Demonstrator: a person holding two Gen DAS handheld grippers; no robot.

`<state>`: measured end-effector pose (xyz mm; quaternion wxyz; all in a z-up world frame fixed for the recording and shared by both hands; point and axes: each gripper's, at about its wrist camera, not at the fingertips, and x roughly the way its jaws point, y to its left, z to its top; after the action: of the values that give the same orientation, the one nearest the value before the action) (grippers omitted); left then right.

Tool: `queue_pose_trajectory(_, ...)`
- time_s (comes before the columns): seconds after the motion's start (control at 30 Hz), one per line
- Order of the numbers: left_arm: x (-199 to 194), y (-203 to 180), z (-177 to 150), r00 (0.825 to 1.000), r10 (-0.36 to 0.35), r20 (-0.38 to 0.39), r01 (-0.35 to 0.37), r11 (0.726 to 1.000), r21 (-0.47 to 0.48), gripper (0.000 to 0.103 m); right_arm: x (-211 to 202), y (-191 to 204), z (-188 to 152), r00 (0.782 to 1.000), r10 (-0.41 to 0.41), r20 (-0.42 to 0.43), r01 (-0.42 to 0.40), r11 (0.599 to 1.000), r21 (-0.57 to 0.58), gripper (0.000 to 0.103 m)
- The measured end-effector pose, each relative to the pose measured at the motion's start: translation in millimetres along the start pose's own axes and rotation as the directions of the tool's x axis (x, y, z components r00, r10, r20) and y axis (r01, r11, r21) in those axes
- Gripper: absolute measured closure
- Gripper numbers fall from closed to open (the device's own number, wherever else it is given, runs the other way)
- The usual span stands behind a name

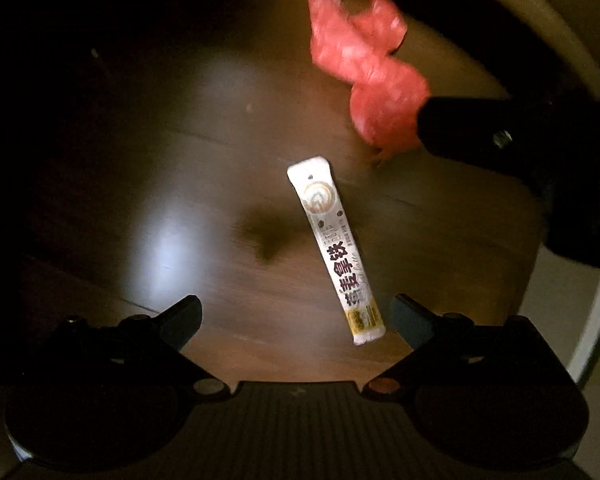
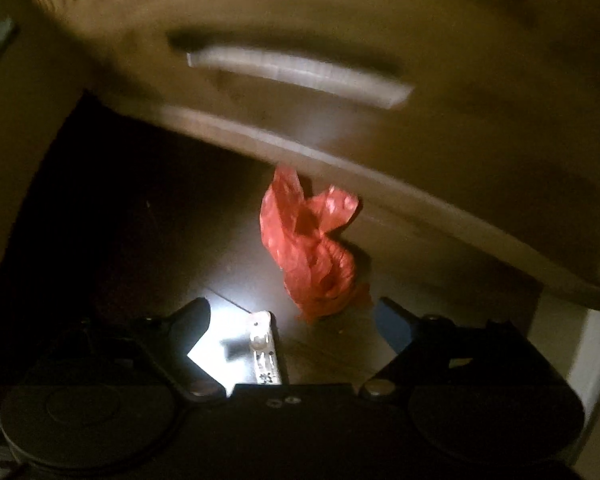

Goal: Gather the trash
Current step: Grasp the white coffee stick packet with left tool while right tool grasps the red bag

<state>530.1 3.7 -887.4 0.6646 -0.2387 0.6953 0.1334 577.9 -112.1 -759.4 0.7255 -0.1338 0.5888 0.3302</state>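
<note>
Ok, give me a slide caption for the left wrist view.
Open left gripper above a coffee sachet on a dark wood floor, red plastic bag beyond.

The left wrist view looks straight down, close over the dark floor (image 1: 228, 184). The right wrist view tilts steeply down from beside it, facing pale furniture (image 2: 440, 160). Both share the sachet (image 1: 334, 252) (image 2: 265, 354) and red bag (image 1: 364, 76) (image 2: 314, 244).

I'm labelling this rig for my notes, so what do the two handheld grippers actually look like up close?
Both look alike. The left gripper and right gripper have black bodies with two round housings at the base, angled black linkage arms with silvery pivot bolts, and blue-grey pads on the fingers. A ribbed dark plate sits between the left one's housings. No hands or sleeves are visible; no cable can be made out.
</note>
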Motion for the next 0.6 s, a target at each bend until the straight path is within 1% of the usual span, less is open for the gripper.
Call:
queue_pose_trajectory(0.07, 17.9, 0.4, 0.8, 1.000, -0.024, -0.018, 0.023, 0.999, -0.041, 0.002, 14.8, 0.3, 0.5, 1.000, -0.008, -0.022, 0.007, 1.000, -0.017, 0.022)
queue_pose_trajectory(0.13, 30.8, 1.0, 1.7, 0.999, -0.047, -0.024, 0.046, 0.997, -0.068, 0.003, 30.7, -3.4, 0.6, 0.999, -0.010, -0.038, 0.009, 1.000, -0.021, 0.022)
queue_pose_trajectory(0.2, 41.1, 0.0, 2.7, 0.998, -0.051, -0.022, 0.049, 0.995, -0.082, 0.003, 39.9, -8.4, 1.9, 0.999, -0.001, -0.044, -0.001, 1.000, -0.028, 0.022)
queue_pose_trajectory(0.23, 45.8, -0.3, 3.3, 0.998, -0.055, -0.022, 0.053, 0.995, -0.086, 0.004, 44.9, -10.4, 3.7, 0.999, 0.003, -0.045, -0.005, 0.999, -0.035, 0.022)
queue_pose_trajectory(0.33, 58.5, -2.8, 0.9, 0.997, -0.064, -0.035, 0.060, 0.993, -0.105, 0.014, 56.8, -15.3, 7.3, 0.999, -0.004, -0.038, 0.002, 0.998, -0.069, 0.022)
queue_pose_trajectory(0.4, 60.0, -9.8, -1.8, 0.999, -0.048, -0.018, 0.046, 0.995, -0.094, 0.014, 63.4, -17.6, 9.8, 0.999, -0.002, -0.041, -0.001, 0.997, -0.083, 0.022)
queue_pose_trajectory(0.53, 59.8, -20.8, -2.5, 0.999, -0.048, -0.005, 0.048, 0.996, -0.073, 0.014, 72.6, -18.4, 14.5, 0.999, 0.001, -0.036, -0.004, 0.995, -0.096, 0.022)
queue_pose_trajectory(0.6, 59.4, -21.6, -2.5, 0.999, -0.036, -0.003, 0.036, 0.996, -0.078, 0.017, 77.9, -18.1, 16.0, 0.999, 0.002, -0.034, -0.005, 0.995, -0.098, 0.022)
